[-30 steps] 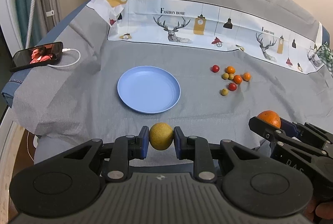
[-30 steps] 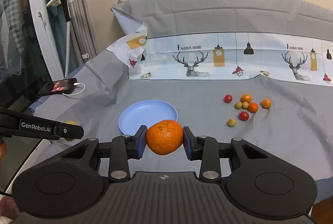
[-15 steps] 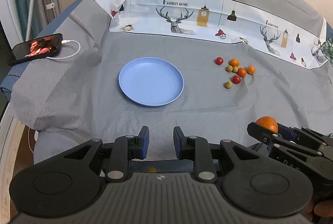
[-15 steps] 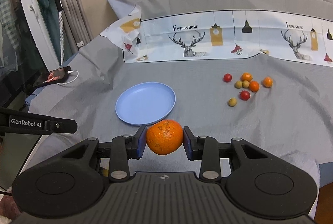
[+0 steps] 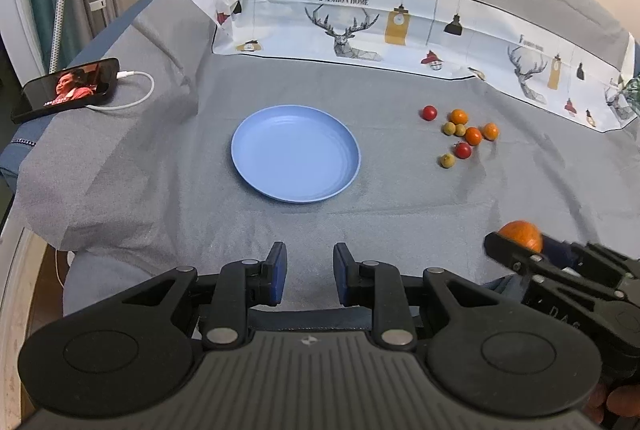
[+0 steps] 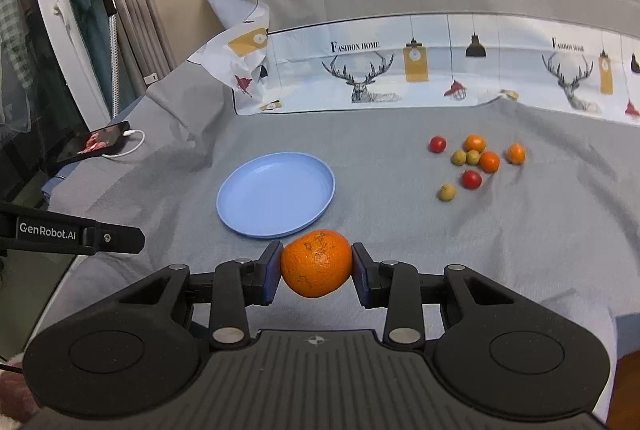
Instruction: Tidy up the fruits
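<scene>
Near the bed's front edge, the right gripper clamps the orange at its widest sides; firm yet bruisable, it likely needs gentle pressure, while the left gripper is empty, jaws drawn in.

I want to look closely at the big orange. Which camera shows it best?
The right wrist view. There the big orange sits whole and close, squeezed in the right claw, so you see its marked peel. The left wrist view shows only its top, peeking over that claw at the right edge.
</scene>
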Demonstrator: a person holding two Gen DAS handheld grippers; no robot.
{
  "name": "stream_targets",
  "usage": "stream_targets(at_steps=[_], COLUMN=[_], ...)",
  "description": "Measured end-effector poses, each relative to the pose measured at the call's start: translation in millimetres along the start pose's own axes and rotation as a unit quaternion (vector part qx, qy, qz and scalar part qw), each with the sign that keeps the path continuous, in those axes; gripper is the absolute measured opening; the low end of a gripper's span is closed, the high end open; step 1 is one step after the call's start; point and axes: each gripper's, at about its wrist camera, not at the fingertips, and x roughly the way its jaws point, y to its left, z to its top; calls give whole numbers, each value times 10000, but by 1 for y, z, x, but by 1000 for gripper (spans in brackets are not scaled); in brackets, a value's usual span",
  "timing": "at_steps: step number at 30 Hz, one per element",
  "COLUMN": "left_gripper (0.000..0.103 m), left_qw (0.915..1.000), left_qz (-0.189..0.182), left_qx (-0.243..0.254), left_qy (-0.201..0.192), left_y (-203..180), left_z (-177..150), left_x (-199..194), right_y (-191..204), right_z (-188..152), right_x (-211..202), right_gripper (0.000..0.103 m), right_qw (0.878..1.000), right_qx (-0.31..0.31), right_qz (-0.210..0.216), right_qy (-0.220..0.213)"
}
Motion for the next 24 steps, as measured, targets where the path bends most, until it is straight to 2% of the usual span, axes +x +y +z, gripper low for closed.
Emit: stream_targets(at_steps=[5, 10, 16, 18, 19, 22, 23, 24], left_gripper=[23, 23, 24, 28, 34, 64, 69, 69], left_qw=[9999, 9997, 9981, 9961, 9945, 9888, 9873, 9857], left_qz=[64, 139, -207, -383, -491, -693, -720, -725], left_qx=[-55, 124, 499, 732, 877, 1296, 1394, 1497], left_qy=[96, 149, 279, 311, 309, 265, 251, 265], left_y=[4, -2, -36, -55, -68, -108, -119, -133], left_z=[14, 34, 63, 72, 78, 91, 93, 97], left_x=[18, 37, 69, 82, 91, 122, 132, 146], right_y=[-5, -22, -56, -71, -78, -105, -114, -122], right_z=[9, 19, 25, 24, 23, 20, 19, 18], right_x=[13, 31, 44, 46, 47, 50, 51, 52], right_gripper=[38, 38, 38, 38, 38, 38, 38, 38], right_qw=[10000, 9997, 9974, 9959, 9950, 9917, 9905, 9895], right_qx=[-2, 186, 476, 572, 621, 810, 877, 929], right_qz=[-73, -181, -535, -693, -770, -984, -1052, -1099], right_qy=[-27, 9, -57, -103, -114, -142, -149, -155])
